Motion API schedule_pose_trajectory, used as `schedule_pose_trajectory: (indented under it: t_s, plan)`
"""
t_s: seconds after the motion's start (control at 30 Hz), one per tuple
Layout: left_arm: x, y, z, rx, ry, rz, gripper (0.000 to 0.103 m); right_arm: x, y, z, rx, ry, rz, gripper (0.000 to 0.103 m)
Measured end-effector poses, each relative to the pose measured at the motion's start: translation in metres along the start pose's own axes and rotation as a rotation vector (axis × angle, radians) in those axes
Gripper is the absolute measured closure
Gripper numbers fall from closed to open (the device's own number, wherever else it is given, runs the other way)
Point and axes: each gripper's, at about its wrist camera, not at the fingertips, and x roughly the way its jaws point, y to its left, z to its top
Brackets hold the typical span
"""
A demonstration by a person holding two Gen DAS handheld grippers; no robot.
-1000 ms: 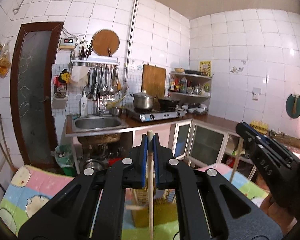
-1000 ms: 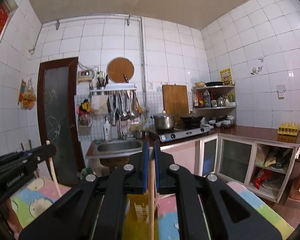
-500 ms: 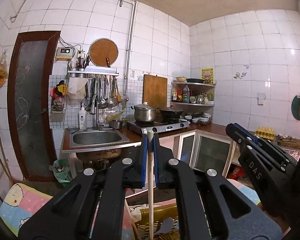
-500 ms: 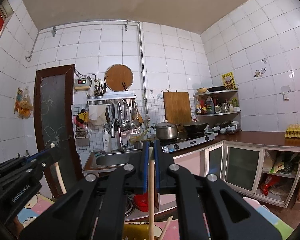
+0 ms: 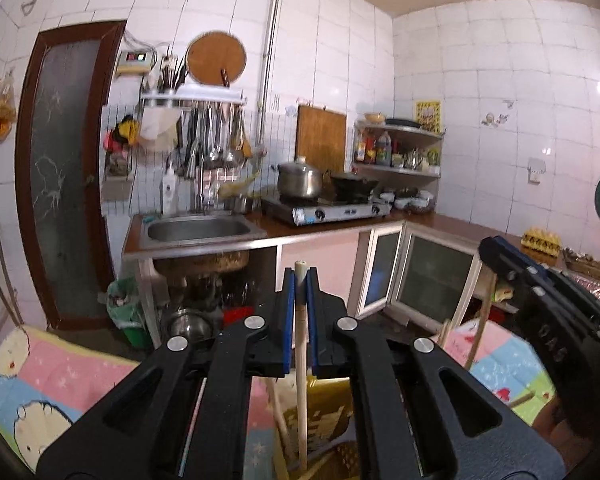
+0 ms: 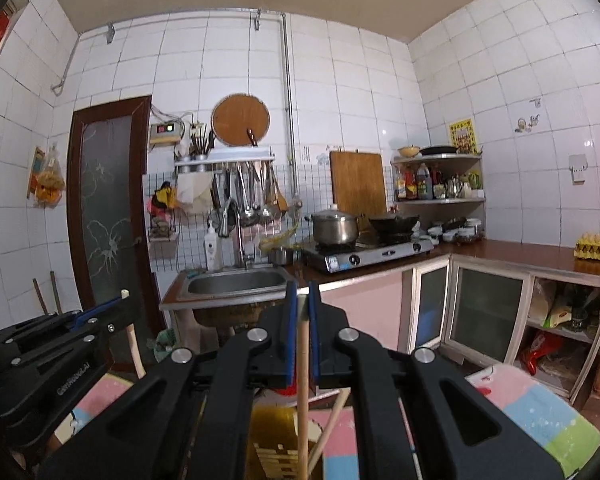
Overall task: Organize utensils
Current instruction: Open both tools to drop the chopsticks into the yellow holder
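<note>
My left gripper (image 5: 299, 286) is shut on a pale wooden utensil handle (image 5: 301, 364) that stands upright, its lower end down in a yellow slatted holder (image 5: 332, 416). My right gripper (image 6: 302, 308) is shut on another wooden handle (image 6: 302, 384), upright over the same yellow holder (image 6: 272, 436). A further wooden stick (image 6: 332, 426) leans in the holder. The right gripper also shows at the right of the left wrist view (image 5: 540, 304), and the left gripper at the left of the right wrist view (image 6: 60, 344). The utensils' working ends are hidden.
The holder stands on a pastel cartoon-print cloth (image 5: 52, 372). Behind are a steel sink (image 5: 198, 230), a gas stove with a pot (image 5: 300, 180), hanging ladles, a corner shelf of bottles and glass-door cabinets (image 6: 488, 312). An egg tray (image 6: 594, 246) sits on the counter.
Both grippers tilted up half a second ago, then came back down a little; the holder and cloth show again at the bottom. Both stay shut on their handles.
</note>
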Motion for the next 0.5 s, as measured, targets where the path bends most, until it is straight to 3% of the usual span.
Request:
schedule_pose_trajectory:
  t_s: [0.2,0.3,0.37,0.4,0.43,0.47,0.5]
  plan:
    - [0.011,0.012,-0.020,-0.010,0.095,0.033,0.099,0.003,-0.007,-0.019,-0.003,0.053,0.000,0.097]
    - [0.010,0.021,-0.018,-0.031,0.152,0.045,0.091,0.001,-0.007,-0.019,-0.025,0.091,-0.016,0.096]
    - [0.004,0.027,-0.014,-0.051,0.168,0.057,0.073,-0.003,-0.011,-0.016,-0.017,0.120,-0.036,0.088]
    - [-0.005,0.033,-0.010,-0.068,0.167,0.066,0.068,-0.006,-0.013,-0.014,-0.006,0.130,-0.044,0.065]
    - [-0.011,0.035,-0.007,-0.074,0.167,0.073,0.055,-0.012,-0.016,-0.012,0.012,0.138,-0.051,0.046]
    - [-0.021,0.039,-0.004,-0.079,0.169,0.083,0.040,-0.017,-0.018,-0.010,0.015,0.143,-0.055,0.045]
    - [-0.029,0.040,-0.002,-0.080,0.166,0.088,0.034,-0.024,-0.019,-0.010,0.009,0.155,-0.063,0.045]
